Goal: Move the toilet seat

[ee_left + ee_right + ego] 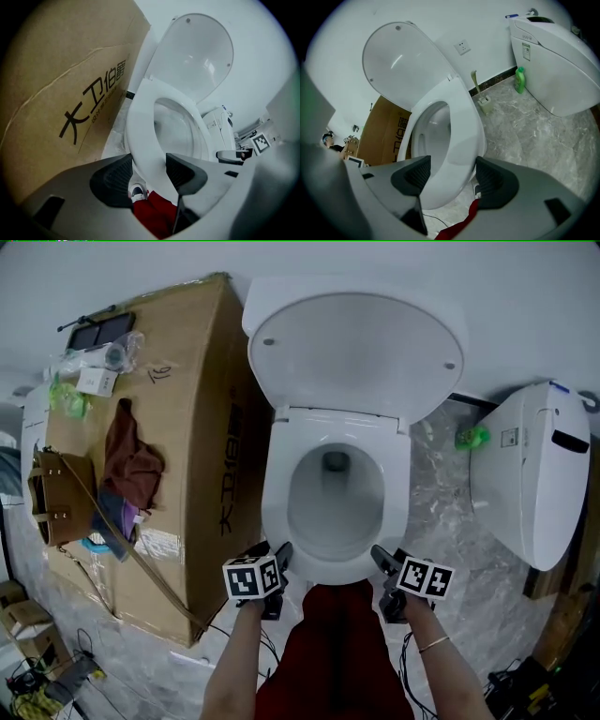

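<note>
Squarely at the middle of the head view, the toilet seat (275, 502) lies down flat on the bowl, while the lid (356, 352) stands raised against the wall behind it. Each claw takes the seat's front curve, one to either side of centre, probably so that the lift is even and the hinge does not twist. The left claw (149, 171) is clenched on the seat's rim, which fills the gap between its ribbed pads; the right claw (452, 177) grasps the rim likewise, a pad pressed to each face.

Whether the lower pads sit under the seat alone or catch the bowl's lip as well, I cannot tell, since the underside is hidden in every view. The hinge is covered by the lid's base.

A tall cardboard box (187, 427) stands just beside the toilet on the left, a second toilet (534, 474) well apart on the right. The person's red clothing (328, 652) hides the floor in front.
</note>
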Demonstrator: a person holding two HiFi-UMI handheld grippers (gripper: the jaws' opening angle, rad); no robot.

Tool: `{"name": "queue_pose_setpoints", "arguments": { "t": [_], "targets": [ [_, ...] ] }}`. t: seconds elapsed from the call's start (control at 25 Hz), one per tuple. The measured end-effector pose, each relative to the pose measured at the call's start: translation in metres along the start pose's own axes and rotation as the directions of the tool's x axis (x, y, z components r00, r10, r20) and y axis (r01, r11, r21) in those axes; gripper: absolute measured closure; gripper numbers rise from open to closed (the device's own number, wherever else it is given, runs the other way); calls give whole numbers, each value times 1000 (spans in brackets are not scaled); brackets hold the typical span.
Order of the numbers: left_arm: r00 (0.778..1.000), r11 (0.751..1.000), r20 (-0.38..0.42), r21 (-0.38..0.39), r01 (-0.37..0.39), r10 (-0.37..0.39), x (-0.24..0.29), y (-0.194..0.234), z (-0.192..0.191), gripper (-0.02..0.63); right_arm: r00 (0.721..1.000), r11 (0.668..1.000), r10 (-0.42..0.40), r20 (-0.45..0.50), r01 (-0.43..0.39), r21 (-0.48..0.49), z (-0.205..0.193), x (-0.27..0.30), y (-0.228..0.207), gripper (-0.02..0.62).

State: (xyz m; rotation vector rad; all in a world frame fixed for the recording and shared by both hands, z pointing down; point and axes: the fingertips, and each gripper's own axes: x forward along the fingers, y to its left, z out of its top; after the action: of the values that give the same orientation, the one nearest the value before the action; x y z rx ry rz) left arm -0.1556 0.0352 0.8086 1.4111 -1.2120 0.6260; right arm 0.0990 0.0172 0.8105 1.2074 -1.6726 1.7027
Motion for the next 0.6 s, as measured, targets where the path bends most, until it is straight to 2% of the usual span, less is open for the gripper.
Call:
{"name": "queue_pose_setpoints", "arguments": {
  "t": [0.6],
  "targets": [
    [997,998,59,1,59,-58,-71,-39,39,388,994,998,61,96,-63,17,29,-66,49,302]
  ]
}}
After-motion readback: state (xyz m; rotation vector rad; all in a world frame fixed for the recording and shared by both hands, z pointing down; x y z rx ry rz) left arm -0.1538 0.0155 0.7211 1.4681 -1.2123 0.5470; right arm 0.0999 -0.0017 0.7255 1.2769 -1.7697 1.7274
